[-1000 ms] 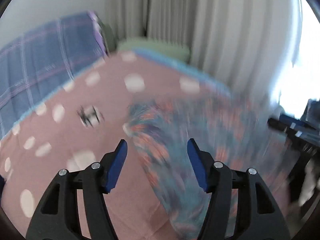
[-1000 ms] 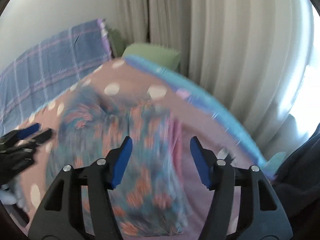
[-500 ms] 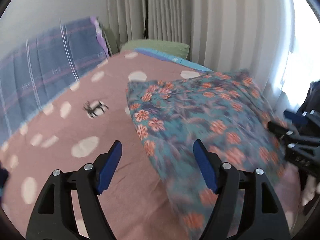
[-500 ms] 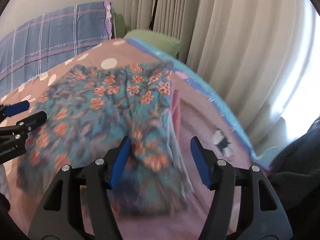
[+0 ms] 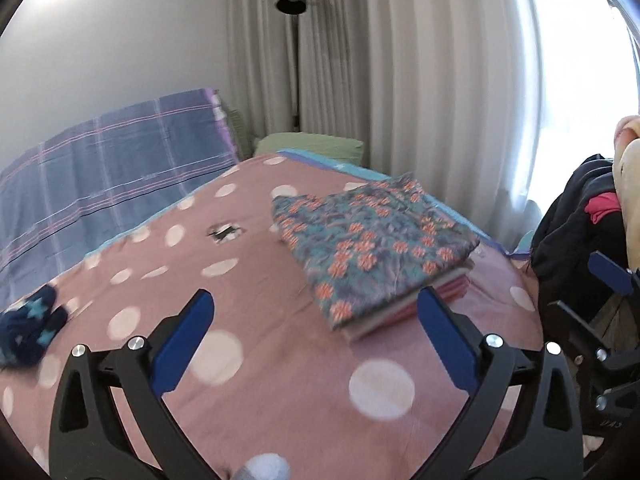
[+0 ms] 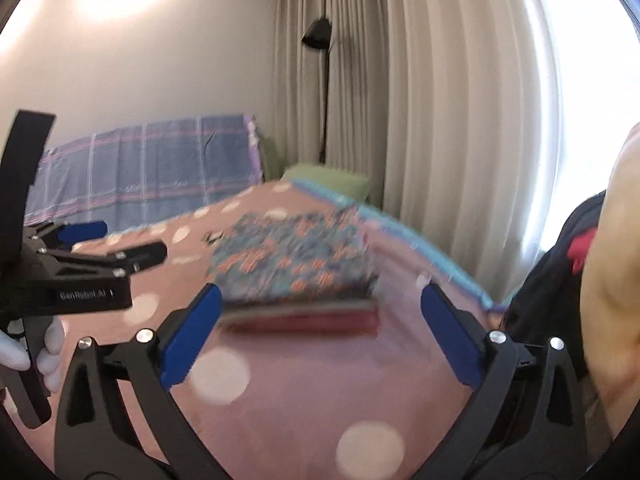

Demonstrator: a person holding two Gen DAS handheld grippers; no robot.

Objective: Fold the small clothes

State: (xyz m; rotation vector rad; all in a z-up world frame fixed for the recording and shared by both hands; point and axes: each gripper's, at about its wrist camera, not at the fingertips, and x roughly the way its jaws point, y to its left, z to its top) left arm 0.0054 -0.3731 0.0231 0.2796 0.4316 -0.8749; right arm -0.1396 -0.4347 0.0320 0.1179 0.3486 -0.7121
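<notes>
The floral garment (image 5: 372, 240) lies folded flat on top of a small stack of folded clothes (image 5: 408, 308), pink and pale edges showing beneath it, on the right half of the bed (image 5: 260, 360), toward the far side and near the curtain (image 5: 420, 100). Your left gripper (image 5: 316, 340) hangs above the polka-dot bedspread short of the stack, its blue fingers (image 5: 182, 342) spread wide with nothing between them; they have just been opening. Your right gripper (image 6: 320, 332) is likewise wide apart and empty, its fingers (image 6: 192, 334) having just been opening too, with the stack framed beyond the gap, blurred in that view. The left gripper shows at the left edge of the right wrist view, a gloved hand (image 6: 24, 356) on its handle. A dark blue sock with pale stars (image 5: 30, 330) sits at the near left of the bed, well apart from the stack. A plaid blanket (image 5: 112, 172) lies along the far left, a green pillow (image 5: 312, 148) at the far end, and a black floor lamp (image 5: 294, 20) stands against the curtain.
</notes>
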